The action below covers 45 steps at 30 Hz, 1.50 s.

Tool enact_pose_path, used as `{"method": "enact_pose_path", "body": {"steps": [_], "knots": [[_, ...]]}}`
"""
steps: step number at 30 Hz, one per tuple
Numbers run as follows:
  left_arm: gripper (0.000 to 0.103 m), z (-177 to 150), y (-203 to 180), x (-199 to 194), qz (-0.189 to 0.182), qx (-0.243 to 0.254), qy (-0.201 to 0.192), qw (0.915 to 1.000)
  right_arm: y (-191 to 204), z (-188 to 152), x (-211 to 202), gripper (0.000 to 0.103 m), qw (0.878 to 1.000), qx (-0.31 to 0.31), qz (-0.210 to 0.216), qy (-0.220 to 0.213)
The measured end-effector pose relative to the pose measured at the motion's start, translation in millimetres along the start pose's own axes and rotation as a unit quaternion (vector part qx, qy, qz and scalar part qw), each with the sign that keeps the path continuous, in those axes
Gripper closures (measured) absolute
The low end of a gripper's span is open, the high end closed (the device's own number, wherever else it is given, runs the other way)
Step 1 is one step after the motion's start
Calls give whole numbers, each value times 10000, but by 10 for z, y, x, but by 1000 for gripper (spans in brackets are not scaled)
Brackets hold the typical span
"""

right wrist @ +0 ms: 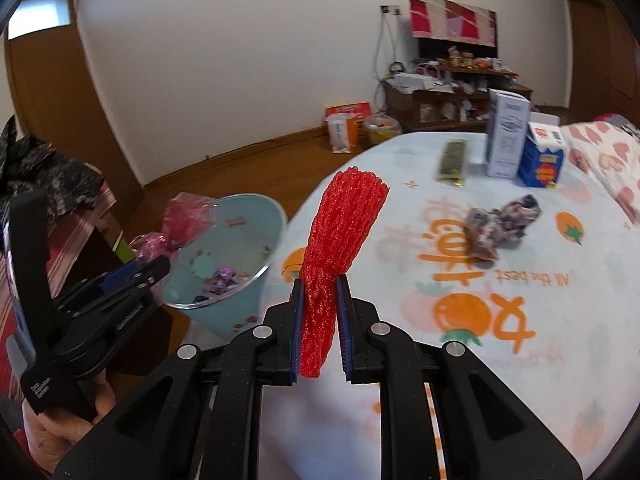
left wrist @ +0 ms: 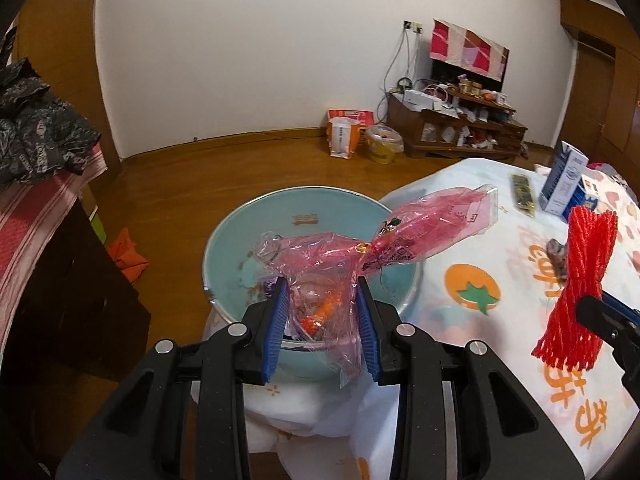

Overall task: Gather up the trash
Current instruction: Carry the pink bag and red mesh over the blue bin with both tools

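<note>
My left gripper [left wrist: 323, 300] is over the light blue trash bin [left wrist: 228, 236], with a pink clear plastic wrapper [left wrist: 360, 248] between its blue pads; the jaws stand fairly wide around it. The bin [right wrist: 244, 216] holds several scraps. My right gripper [right wrist: 319, 292] is shut on a red foam net sleeve [right wrist: 340, 232], held above the table edge; the sleeve also shows in the left wrist view [left wrist: 576, 280]. A crumpled patterned wrapper [right wrist: 500, 224] lies on the tablecloth [right wrist: 520, 360].
Two cartons [right wrist: 508, 140], [right wrist: 542, 156] and a dark flat packet [right wrist: 454, 162] stand at the table's far side. A dark cabinet with clothes [left wrist: 40, 132] is at the left. A TV stand [left wrist: 456, 128] and bags [left wrist: 344, 132] are by the far wall.
</note>
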<state>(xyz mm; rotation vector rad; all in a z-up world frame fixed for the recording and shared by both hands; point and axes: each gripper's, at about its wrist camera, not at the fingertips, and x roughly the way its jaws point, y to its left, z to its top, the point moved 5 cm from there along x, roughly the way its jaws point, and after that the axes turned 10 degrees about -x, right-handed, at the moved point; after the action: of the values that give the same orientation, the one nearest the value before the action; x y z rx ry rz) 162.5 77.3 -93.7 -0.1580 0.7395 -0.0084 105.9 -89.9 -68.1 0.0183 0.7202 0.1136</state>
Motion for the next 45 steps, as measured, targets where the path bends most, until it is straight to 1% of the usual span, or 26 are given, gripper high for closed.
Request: {"method": "enact_pose_path", "body": {"steps": [8, 12, 15, 22, 27, 30, 40, 45], "knots": [[70, 98, 193, 16, 172, -114, -70, 9998, 350, 202, 106, 87, 9990, -310, 305, -40], [70, 183, 282, 5, 287, -153, -164, 9993, 455, 304, 185, 87, 9984, -257, 512, -10], [70, 256, 382, 12, 449, -223, -215, 9985, 547, 364, 224, 87, 9979, -357, 547, -33], [70, 360, 653, 104, 673, -518, -195, 9962, 683, 459, 395, 87, 9967, -525, 616, 2], [70, 400, 669, 246, 717, -535, -101, 9959, 774, 508, 685, 87, 9958, -614, 653, 167], [70, 405, 671, 381, 681, -556, 39, 9961, 800, 518, 874, 87, 9952, -629, 663, 343], [70, 421, 661, 642, 676, -471, 191, 9964, 797, 488, 1242, 87, 9936, -734, 554, 655], [70, 404, 628, 746, 707, -446, 287, 9961, 803, 465, 1400, 87, 9912, -728, 703, 849]]}}
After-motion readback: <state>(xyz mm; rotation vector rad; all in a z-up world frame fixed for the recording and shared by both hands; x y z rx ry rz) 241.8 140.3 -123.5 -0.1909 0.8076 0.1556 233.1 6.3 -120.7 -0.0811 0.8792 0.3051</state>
